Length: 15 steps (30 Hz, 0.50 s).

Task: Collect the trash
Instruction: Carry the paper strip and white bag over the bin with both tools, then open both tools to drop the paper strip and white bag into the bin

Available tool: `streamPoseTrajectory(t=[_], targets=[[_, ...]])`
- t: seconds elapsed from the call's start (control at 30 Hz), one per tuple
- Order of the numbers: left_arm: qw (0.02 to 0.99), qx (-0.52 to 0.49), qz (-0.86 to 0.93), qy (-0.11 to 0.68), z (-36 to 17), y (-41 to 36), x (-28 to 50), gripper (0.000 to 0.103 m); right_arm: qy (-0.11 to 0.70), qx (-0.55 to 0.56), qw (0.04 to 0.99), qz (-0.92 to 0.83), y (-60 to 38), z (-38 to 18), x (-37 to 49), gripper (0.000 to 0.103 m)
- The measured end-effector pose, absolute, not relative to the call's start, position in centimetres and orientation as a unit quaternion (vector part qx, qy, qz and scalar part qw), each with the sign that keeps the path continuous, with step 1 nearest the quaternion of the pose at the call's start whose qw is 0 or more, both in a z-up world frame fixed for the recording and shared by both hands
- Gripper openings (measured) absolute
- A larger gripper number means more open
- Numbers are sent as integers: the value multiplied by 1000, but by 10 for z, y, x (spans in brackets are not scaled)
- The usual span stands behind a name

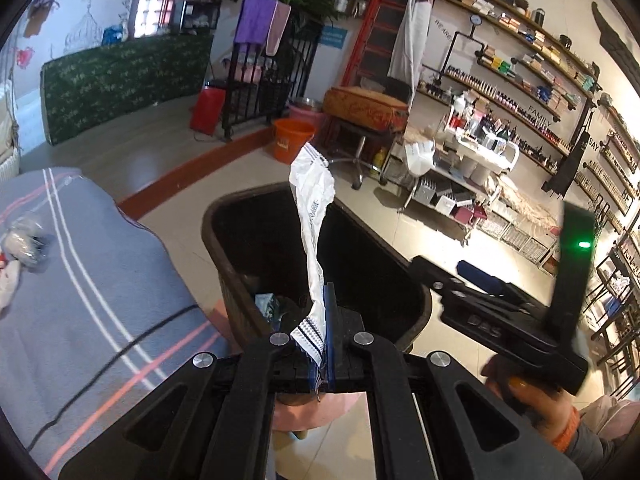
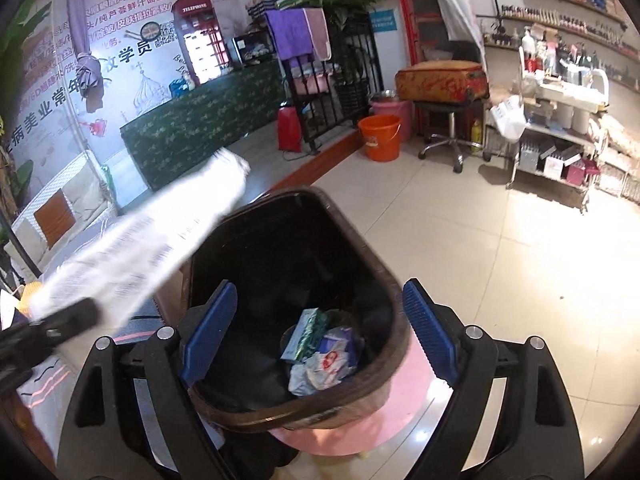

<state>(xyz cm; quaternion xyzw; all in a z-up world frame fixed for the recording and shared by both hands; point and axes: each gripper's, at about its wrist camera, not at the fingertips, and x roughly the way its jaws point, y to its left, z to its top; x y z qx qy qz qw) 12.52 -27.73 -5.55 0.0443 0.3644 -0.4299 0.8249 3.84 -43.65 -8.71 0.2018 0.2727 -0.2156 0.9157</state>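
Observation:
My left gripper [image 1: 322, 336] is shut on a long white crumpled wrapper [image 1: 314, 216] and holds it upright over the near rim of a dark brown trash bin [image 1: 218, 248]. In the right wrist view the same wrapper [image 2: 160, 236] appears blurred, crossing from the left above the bin [image 2: 396, 292]. My right gripper [image 2: 320, 336] is open and empty, its blue pads [image 2: 212, 332] spread above the bin's opening. Several wrappers and a green packet [image 2: 320, 352] lie at the bin's bottom.
A bed with a grey striped cover [image 1: 88, 280] lies left of the bin, with small packets [image 1: 24, 240] on it. An orange bucket [image 2: 380, 136], a stool [image 2: 448, 120] and a shelf trolley [image 2: 560, 136] stand across the tiled floor. The bin rests on a pink base [image 2: 360, 432].

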Motion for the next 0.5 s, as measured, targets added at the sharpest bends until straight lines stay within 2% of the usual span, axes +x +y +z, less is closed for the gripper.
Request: streamPoseTrajectory(t=[0.5], targets=[[807, 54, -418, 413, -84, -315, 135, 4, 242, 217, 909, -261, -467, -75, 7, 86]])
